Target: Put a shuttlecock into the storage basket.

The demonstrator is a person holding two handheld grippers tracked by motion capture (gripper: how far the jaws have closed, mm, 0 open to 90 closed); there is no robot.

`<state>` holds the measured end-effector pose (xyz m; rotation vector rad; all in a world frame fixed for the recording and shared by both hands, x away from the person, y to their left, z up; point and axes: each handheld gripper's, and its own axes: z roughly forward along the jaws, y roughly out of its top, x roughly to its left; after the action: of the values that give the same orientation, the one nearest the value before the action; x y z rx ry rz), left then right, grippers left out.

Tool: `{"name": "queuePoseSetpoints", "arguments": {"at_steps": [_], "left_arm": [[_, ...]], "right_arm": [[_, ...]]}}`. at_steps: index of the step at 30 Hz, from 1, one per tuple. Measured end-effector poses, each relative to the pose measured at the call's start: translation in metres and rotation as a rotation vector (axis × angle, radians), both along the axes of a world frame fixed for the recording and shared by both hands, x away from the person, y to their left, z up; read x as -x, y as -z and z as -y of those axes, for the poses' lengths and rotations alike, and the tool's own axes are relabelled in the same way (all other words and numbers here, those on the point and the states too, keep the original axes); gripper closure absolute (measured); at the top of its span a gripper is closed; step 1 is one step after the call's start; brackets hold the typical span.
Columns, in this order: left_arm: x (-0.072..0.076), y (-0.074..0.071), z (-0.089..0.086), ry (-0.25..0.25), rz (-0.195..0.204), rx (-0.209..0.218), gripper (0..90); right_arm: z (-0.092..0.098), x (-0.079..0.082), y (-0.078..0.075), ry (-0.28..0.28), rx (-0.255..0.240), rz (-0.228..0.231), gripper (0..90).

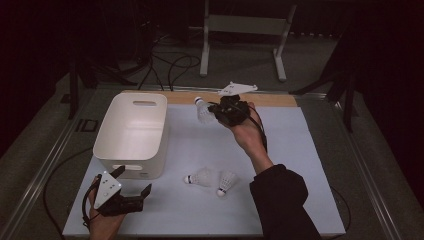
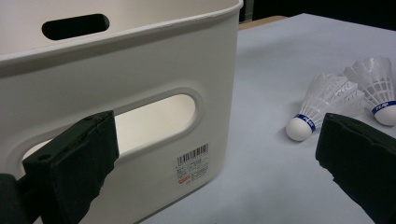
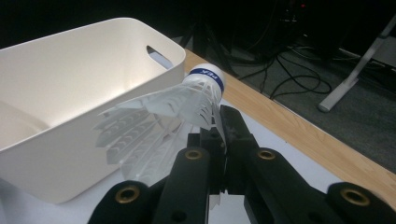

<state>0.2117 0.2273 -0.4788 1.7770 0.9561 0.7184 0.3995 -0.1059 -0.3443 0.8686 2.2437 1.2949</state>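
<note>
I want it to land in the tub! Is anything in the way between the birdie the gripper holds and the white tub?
Nothing visible blocks it. The right gripper holds the shuttlecock just beside the white tub, whose top is open. The two other shuttlecocks lie on the table, off that path.

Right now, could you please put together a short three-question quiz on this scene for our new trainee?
1. True or false: the right gripper has its jaws shut on a shuttlecock.
2. How many shuttlecocks lie loose on the white mat?
A) one B) two C) three
3. Fill in: the left gripper, jaws open, sits in front of the white ____.

Key:
1. True; the feathers are pinched between the jaws.
2. B; one shuttlecock and another lie side by side.
3. Bin; the two loose shuttlecocks lie to its right in the high view.
</note>
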Motion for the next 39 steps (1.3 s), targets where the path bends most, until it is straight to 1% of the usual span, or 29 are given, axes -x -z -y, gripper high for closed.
{"name": "queuePoseSetpoints", "arguments": {"at_steps": [2, 4, 7, 19, 23, 26, 29, 39], "left_arm": [[0.0, 0.0, 0.0, 0.0, 0.001, -0.001, 0.0], [0.0, 0.0, 0.0, 0.0, 0.0, 0.0, 0.0], [0.0, 0.0, 0.0, 0.0, -0.001, -0.002, 0.0], [-0.001, 0.0, 0.001, 0.003, 0.0, -0.008, 0.0], [0.0, 0.0, 0.001, 0.002, 0.0, -0.008, 0.0], [-0.001, 0.0, 0.001, 0.003, 0.0, -0.008, 0.0], [0.0, 0.0, 0.001, 0.004, 0.0, -0.009, 0.0], [0.0, 0.0, 0.001, 0.005, 0.0, -0.01, 0.0]], "right_arm": [[-0.002, -0.001, 0.0, -0.003, 0.003, 0.005, 88.7], [-0.004, -0.002, 0.0, -0.01, -0.009, 0.004, 88.7], [-0.008, -0.004, 0.0, -0.021, -0.003, 0.007, 88.7], [-0.022, -0.008, -0.009, -0.049, 0.002, 0.036, 88.7], [-0.025, -0.01, -0.009, -0.06, -0.003, 0.035, 88.7], [-0.029, -0.011, -0.008, -0.059, -0.008, 0.025, 88.7], [-0.033, -0.011, -0.008, -0.07, -0.017, 0.021, 88.8], [-0.047, -0.009, -0.015, -0.096, -0.032, 0.024, 88.7]]}}
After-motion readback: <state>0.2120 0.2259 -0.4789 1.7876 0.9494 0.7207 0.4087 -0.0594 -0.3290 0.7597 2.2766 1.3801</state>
